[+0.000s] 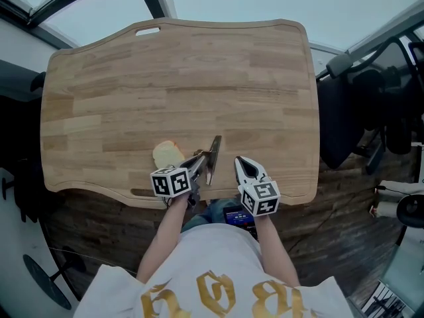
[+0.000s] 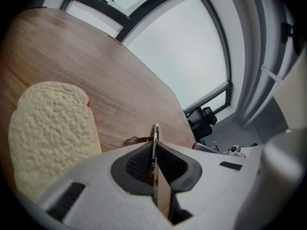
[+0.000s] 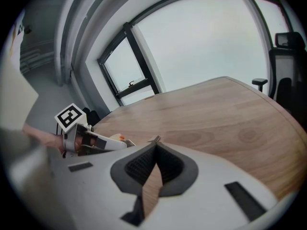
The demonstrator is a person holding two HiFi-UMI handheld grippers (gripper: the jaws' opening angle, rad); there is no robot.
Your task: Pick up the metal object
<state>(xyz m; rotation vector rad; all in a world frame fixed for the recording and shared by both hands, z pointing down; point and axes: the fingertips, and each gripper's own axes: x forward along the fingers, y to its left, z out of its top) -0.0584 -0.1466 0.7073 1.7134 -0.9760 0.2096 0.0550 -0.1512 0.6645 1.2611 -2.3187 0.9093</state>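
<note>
Two grippers sat at the near edge of the wooden table (image 1: 179, 78). One slice of bread (image 1: 167, 154) lay flat at the left of the group, just beside the left gripper (image 1: 201, 159). That gripper's jaws were clamped on the metal object (image 1: 214, 152). In the left gripper view this was a thin flat strip, seen edge-on between the pads with its end poking out past the tips. No view made plain whether the strip was clear of the wood.

The hold looked narrow, since the pads pinched only a sliver of metal. I judged that a quick lift or a twist of the hand could let the strip pivot or slide out. It could then drop onto the table or swing left into the bread.

To the right, the right gripper (image 1: 244, 166) had its jaws together on nothing, tips meeting. It stood near the strip's free end, and a careless move from that side could knock the metal loose.
</note>
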